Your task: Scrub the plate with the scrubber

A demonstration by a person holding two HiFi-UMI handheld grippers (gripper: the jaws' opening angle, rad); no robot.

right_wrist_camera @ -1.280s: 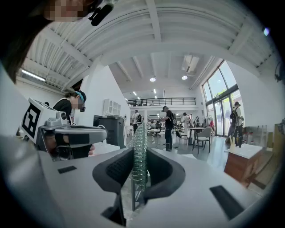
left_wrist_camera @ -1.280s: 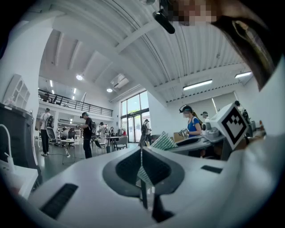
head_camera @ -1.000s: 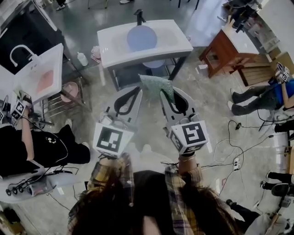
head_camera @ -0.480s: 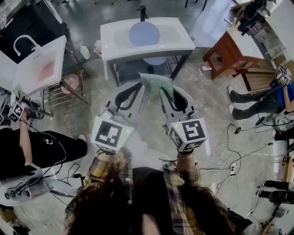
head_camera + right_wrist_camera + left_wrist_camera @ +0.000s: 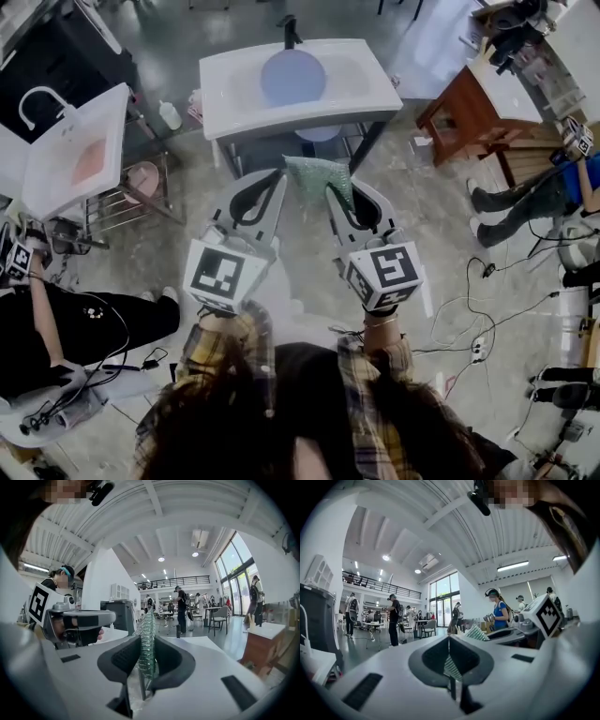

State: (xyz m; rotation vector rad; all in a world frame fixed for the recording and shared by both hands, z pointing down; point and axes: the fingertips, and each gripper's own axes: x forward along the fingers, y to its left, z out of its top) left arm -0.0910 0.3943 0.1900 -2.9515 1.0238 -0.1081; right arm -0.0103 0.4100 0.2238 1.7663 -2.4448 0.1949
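A round pale-blue plate lies in the white sink ahead of me, below the black tap. I hold both grippers side by side at waist height, well short of the sink. The green mesh scrubber stands upright in my right gripper, which is shut on it. My left gripper is shut, with its tips at the scrubber's left corner. In the left gripper view a strip of green mesh shows in the slit of its jaws, and the rest of the scrubber sticks out to the right.
A second white sink stand is at the left, with a pink bucket and a bottle near it. A wooden table stands at the right. People sit on both sides, and cables lie on the floor.
Both grippers and the scrubber keep their pose in front of me. The sink has shifted a little in view, and the seated person at the left has moved.
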